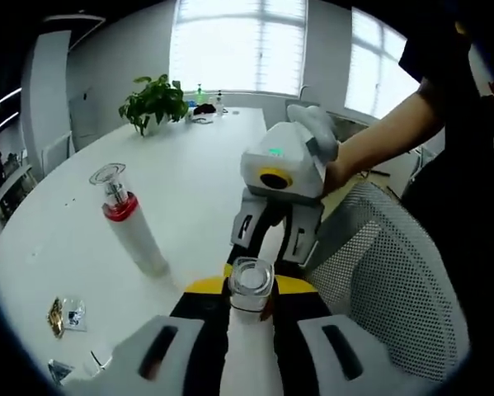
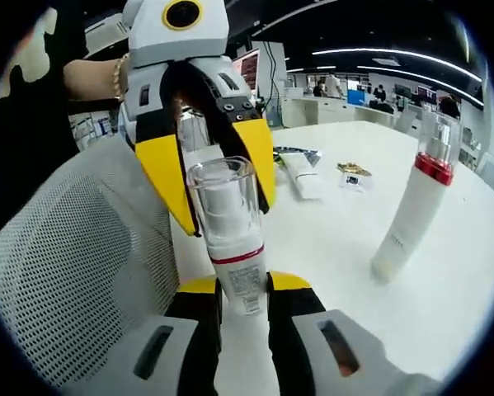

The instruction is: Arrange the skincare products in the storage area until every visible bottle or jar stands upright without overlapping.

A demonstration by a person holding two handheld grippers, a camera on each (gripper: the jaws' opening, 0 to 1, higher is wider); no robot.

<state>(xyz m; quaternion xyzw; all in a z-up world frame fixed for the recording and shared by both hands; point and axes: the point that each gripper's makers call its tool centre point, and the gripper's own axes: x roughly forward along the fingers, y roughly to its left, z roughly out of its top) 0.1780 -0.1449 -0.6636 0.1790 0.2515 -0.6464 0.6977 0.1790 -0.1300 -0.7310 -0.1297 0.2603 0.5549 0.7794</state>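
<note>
left gripper (image 1: 251, 301) | right gripper (image 2: 242, 293) | both clamp 1 bottle (image 2: 230, 223), facing

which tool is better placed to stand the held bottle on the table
Right, likely: the right tool clamps the bottle by its labelled body, while the left tool is only around its clear cap.

bottle (image 2: 230, 239): clear glossy plastic cap, white body, between right claw (image 2: 242, 304) tips
worktop (image 1: 189, 165): smooth white, slight sheen
chair (image 2: 73, 272): white mesh, beside claw
</note>
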